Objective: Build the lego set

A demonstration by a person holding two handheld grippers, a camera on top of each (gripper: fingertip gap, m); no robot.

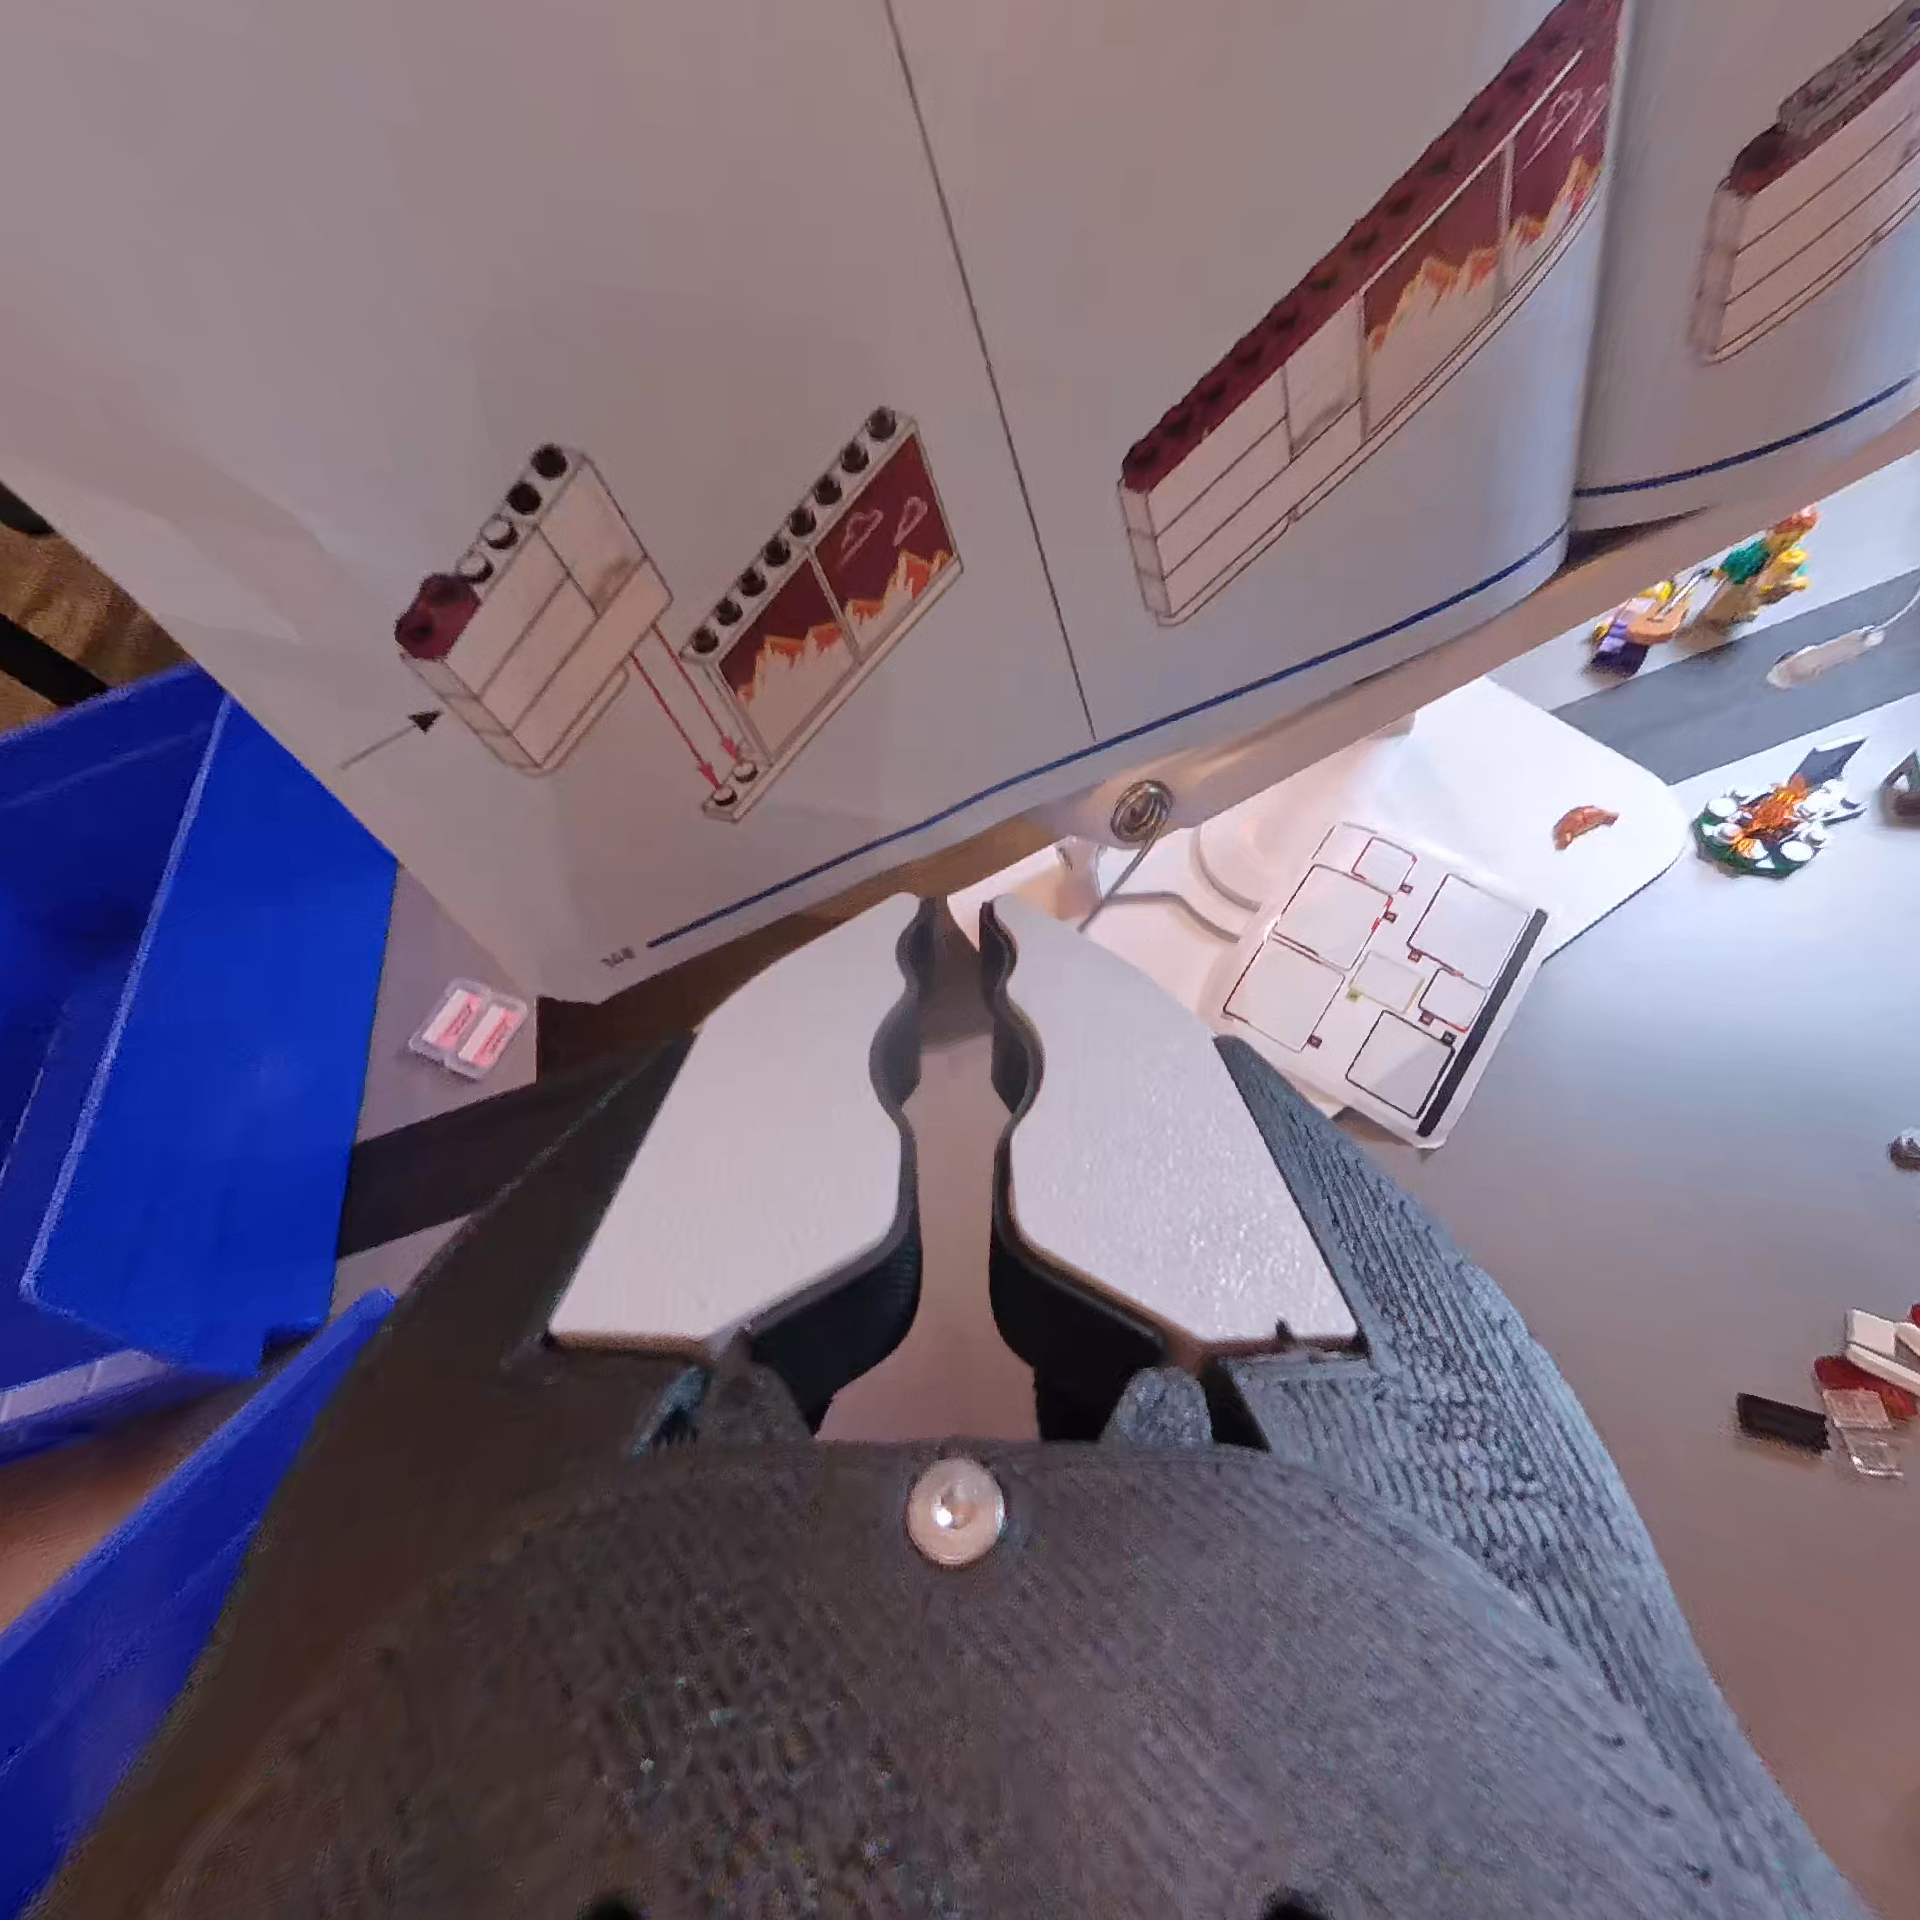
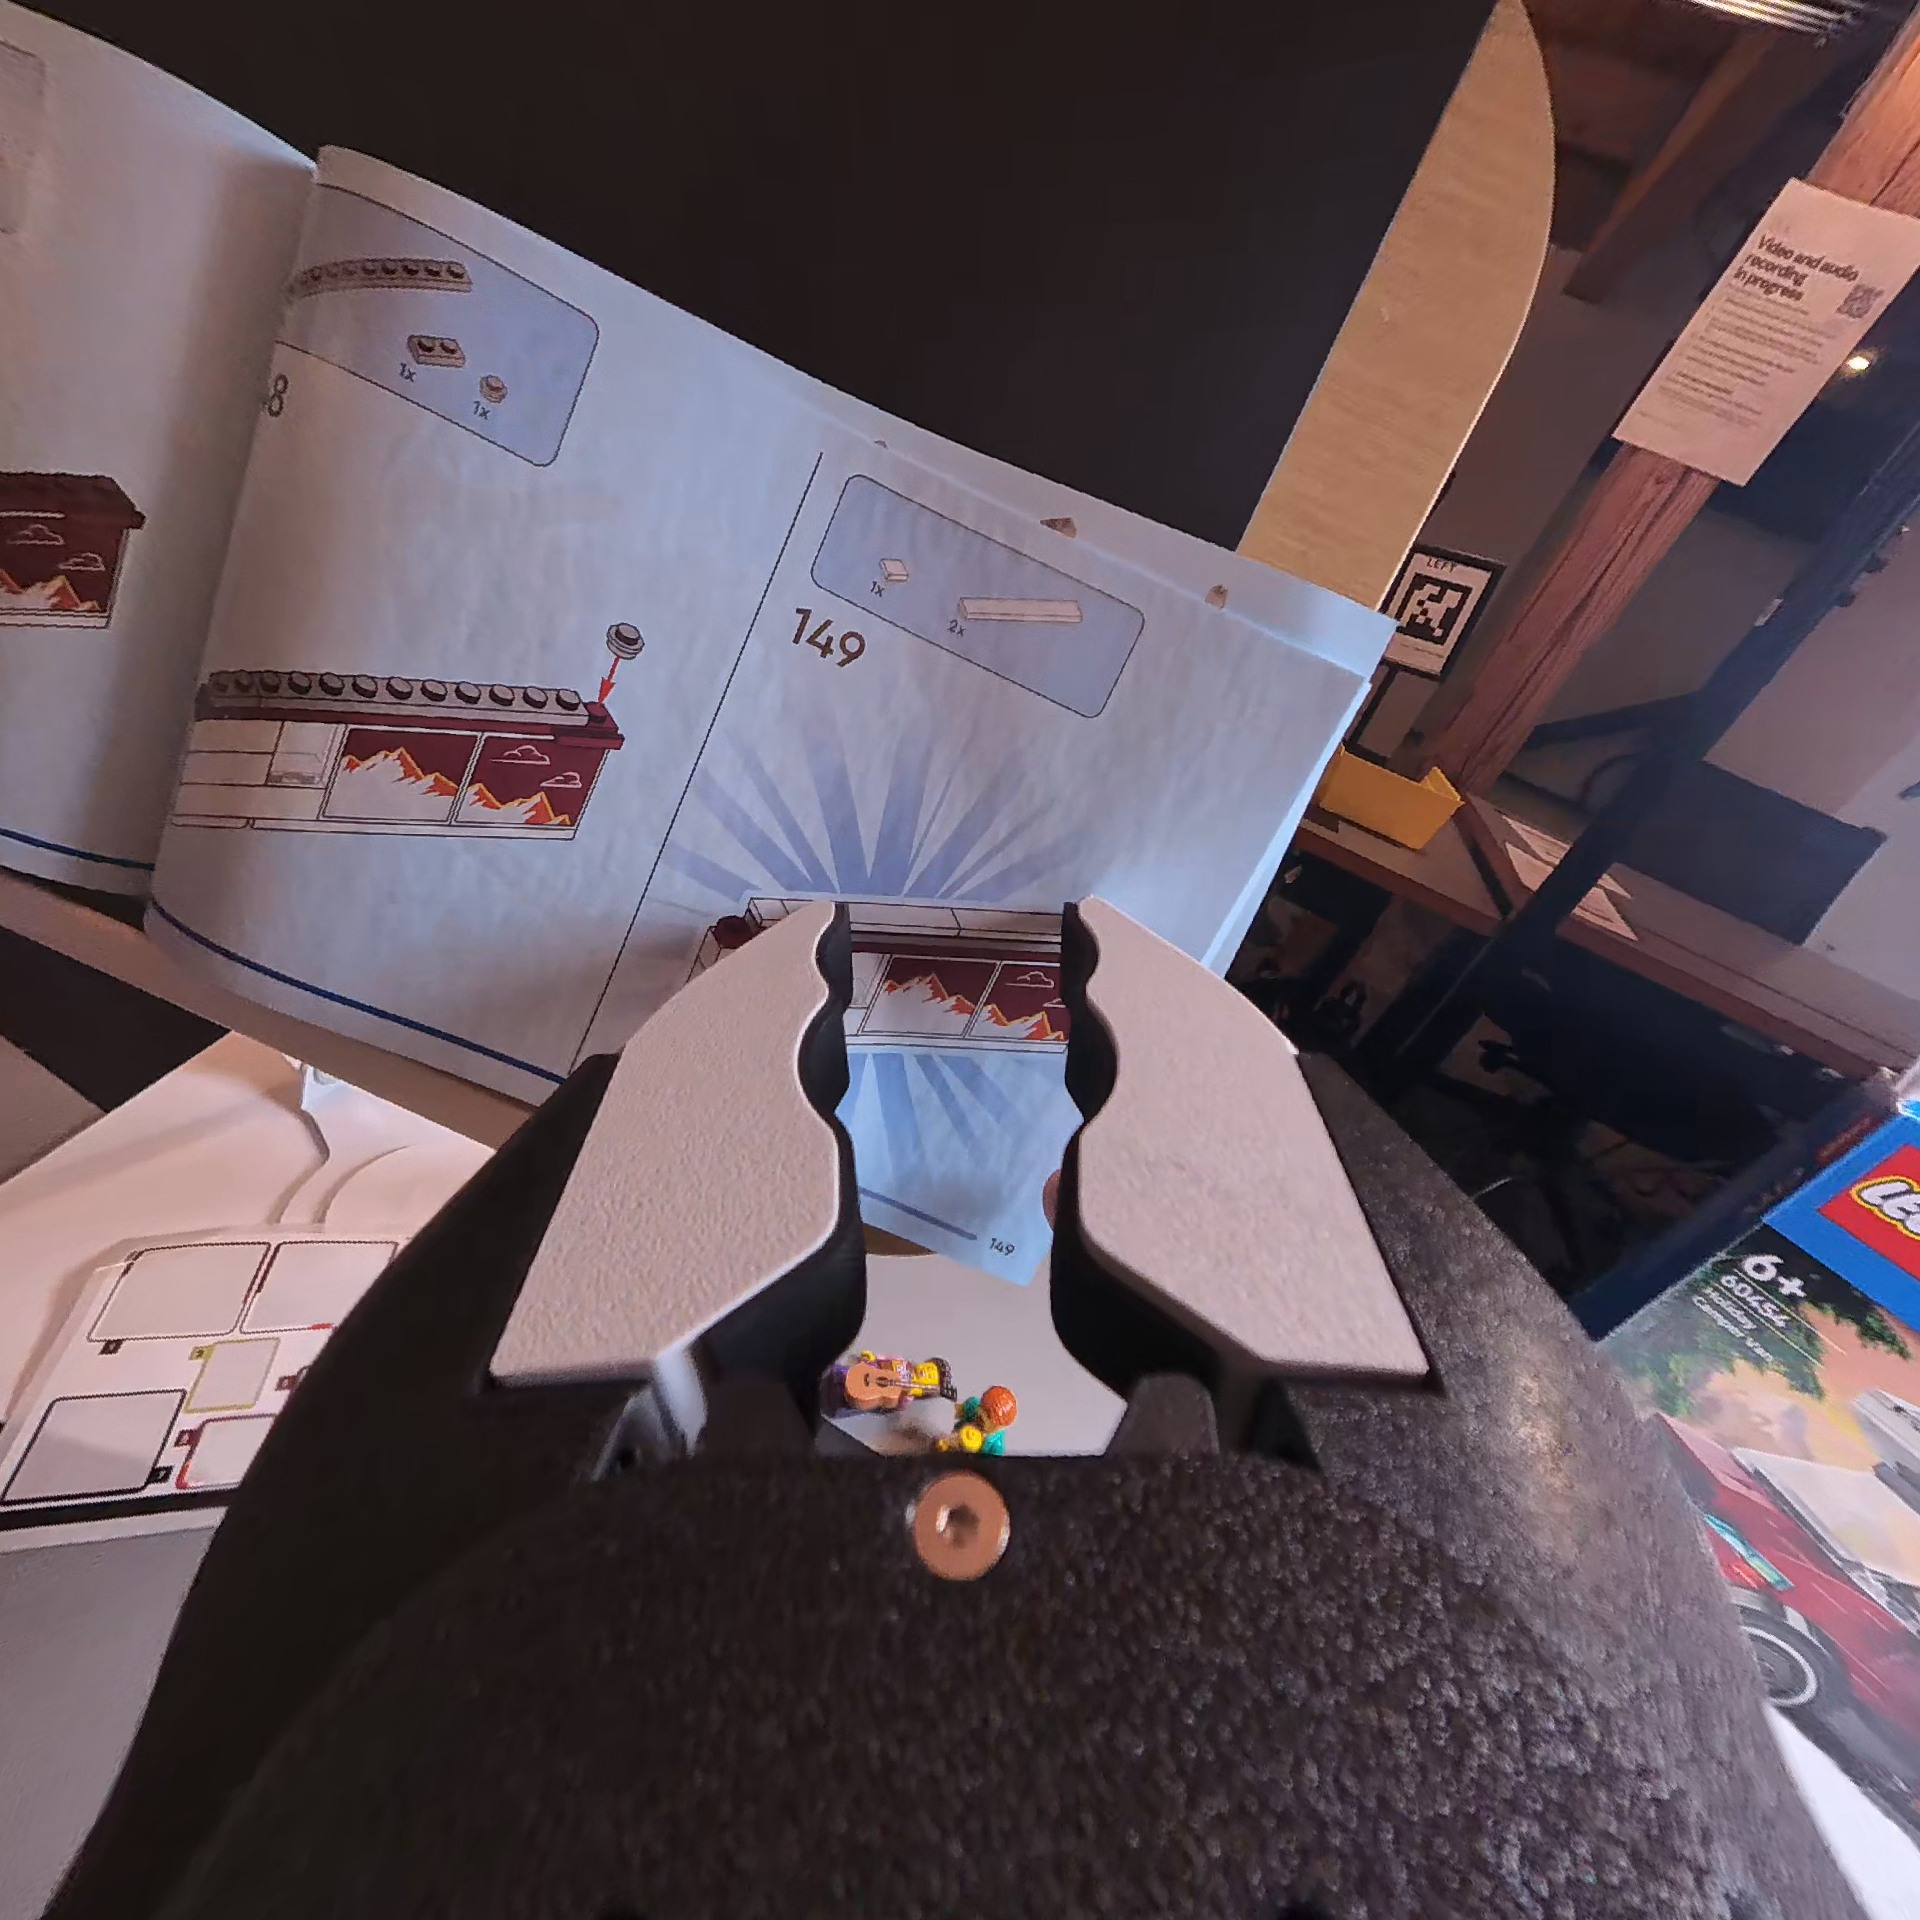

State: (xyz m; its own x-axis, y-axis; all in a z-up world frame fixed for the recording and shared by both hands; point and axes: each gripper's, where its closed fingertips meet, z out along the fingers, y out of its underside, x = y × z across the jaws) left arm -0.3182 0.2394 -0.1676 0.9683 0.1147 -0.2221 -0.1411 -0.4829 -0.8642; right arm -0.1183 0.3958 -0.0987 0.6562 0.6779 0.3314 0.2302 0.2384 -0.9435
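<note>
Black textured housing and pale finger plates of the left claw (image 1: 956, 920) fill the near field, its jaws set narrow with a slim gap between them and nothing gripped; the tips sit just under the lower edge of an open instruction booklet (image 1: 727, 364). That booklet is propped upright above the grey desk (image 1: 1621, 1195) and its pages of brick diagrams are seen in both views. The right claw (image 2: 951, 935) is held in front of the booklet's right-hand page (image 2: 987, 790), its jaws standing wide and bare, clear of the paper. Blue bins (image 1: 156, 987) are seen at the left. A toy set box (image 2: 1829, 1434) lies at the right. A white sticker sheet (image 1: 1382, 997) rests below the booklet. Two small toy figures (image 2: 925, 1397) lie on the desk, and loose bricks (image 1: 1860, 1382) are scattered nearby.
</note>
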